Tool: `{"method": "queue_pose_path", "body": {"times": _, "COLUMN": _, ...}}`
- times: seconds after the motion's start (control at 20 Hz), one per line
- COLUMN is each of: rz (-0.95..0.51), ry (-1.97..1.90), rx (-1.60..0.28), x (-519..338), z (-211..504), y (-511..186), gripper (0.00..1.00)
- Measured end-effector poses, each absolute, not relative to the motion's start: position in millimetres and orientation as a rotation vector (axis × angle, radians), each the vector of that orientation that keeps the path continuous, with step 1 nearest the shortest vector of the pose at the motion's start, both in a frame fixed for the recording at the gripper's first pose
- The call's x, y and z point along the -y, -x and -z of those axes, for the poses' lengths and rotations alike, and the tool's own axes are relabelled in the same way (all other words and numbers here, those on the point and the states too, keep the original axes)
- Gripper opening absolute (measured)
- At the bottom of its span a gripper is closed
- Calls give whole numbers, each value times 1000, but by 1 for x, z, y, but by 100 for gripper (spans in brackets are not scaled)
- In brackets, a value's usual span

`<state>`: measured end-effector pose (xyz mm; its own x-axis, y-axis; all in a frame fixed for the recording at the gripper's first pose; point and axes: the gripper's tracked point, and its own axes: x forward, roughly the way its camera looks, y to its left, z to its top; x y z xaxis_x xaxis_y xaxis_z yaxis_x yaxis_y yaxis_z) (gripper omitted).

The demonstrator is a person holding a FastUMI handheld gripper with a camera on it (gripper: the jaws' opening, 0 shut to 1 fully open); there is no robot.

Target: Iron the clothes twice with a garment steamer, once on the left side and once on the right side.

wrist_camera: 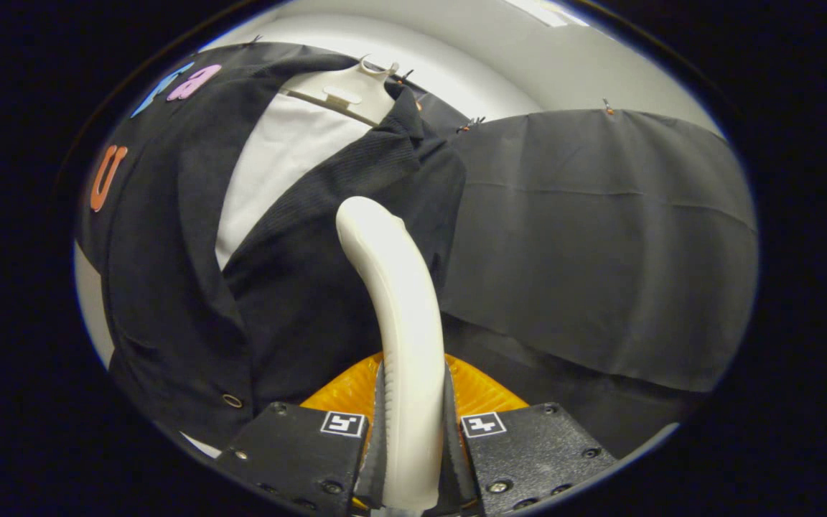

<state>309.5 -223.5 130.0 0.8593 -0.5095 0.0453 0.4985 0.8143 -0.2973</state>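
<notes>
My claw (411,438) points forward and a little upward at the hanging clothes, tilted so the whole scene leans. Both fingers (379,431) are closed hard on the white handle of the garment steamer (395,316), one pressing each side of it, so the jaws stand only as far apart as the handle is thick. The handle rises from between the fingers and curves up and leftward, its rounded end lying over the front of the black jacket (298,287). Behind the handle, just beyond the fingers, sits a ribbed orange part (345,391); I cannot tell what it belongs to.

The jacket hangs on a pale hanger (345,93), above the steamer's tip. It is open at the chest, with a white garment (270,172) showing between its lapels, left of the handle. A metal snap (231,400) sits near the jacket's lower edge, left of the fingers. Right of the steamer, a dark cloth (600,237) is pinned along a pale wall (456,43) and drapes down behind the jacket. Whether the steamer's head touches the jacket I cannot tell.
</notes>
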Motion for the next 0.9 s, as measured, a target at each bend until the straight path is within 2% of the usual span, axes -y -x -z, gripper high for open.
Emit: {"method": "queue_pose_path", "body": {"times": 0.9, "rz": 530, "ry": 270, "rx": -227, "x": 215, "z": -22, "y": -291, "gripper": 36}}
